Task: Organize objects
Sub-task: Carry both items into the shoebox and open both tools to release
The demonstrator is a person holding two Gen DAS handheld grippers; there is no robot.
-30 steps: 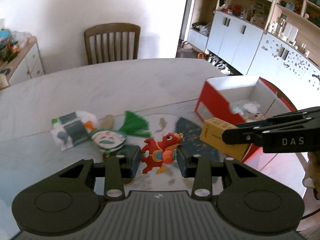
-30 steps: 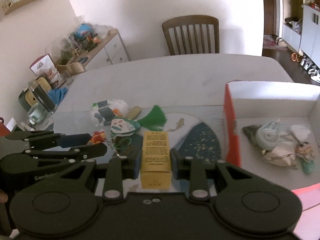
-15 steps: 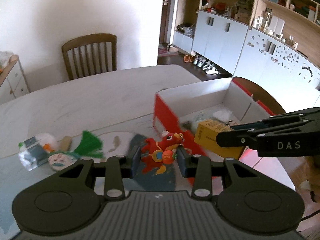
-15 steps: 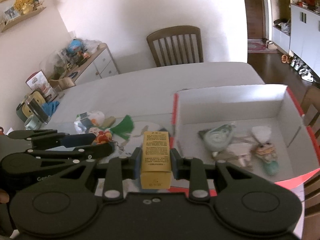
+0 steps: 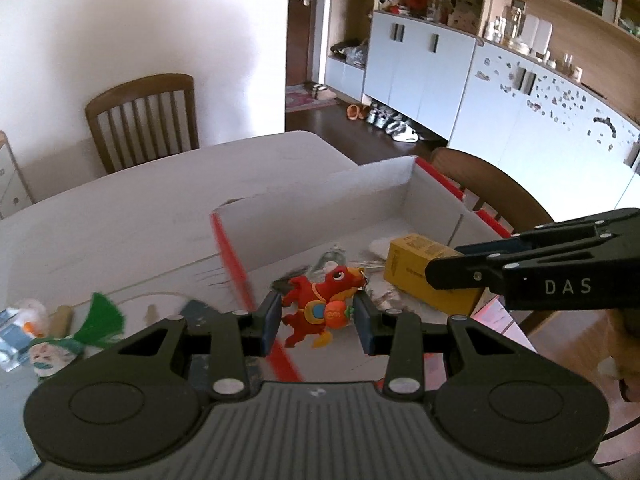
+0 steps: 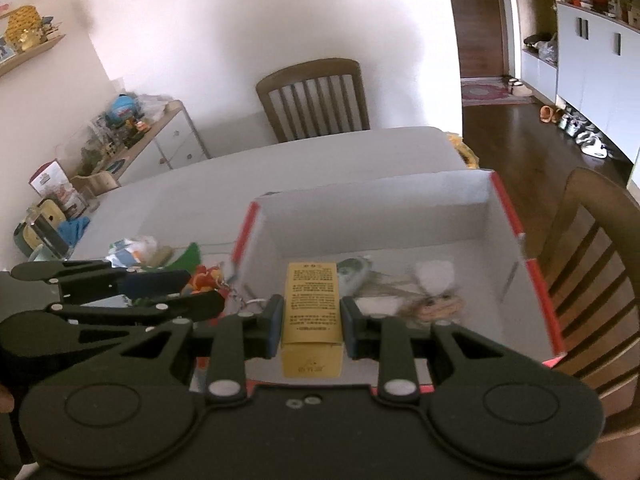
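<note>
Left wrist view shows your white table bearing the red-edged box; your right gripper hangs over the box, clenched on the yellow carton, and your left gripper grasps the red toy figure above the box's near edge.

Both grippers now sit over the box, off the open desk where they were a second ago. The left gripper carries the red toy across the box's near red edge. The right gripper brings the yellow carton above the box floor. The tassel and packet now lie far left in the left view.
</note>
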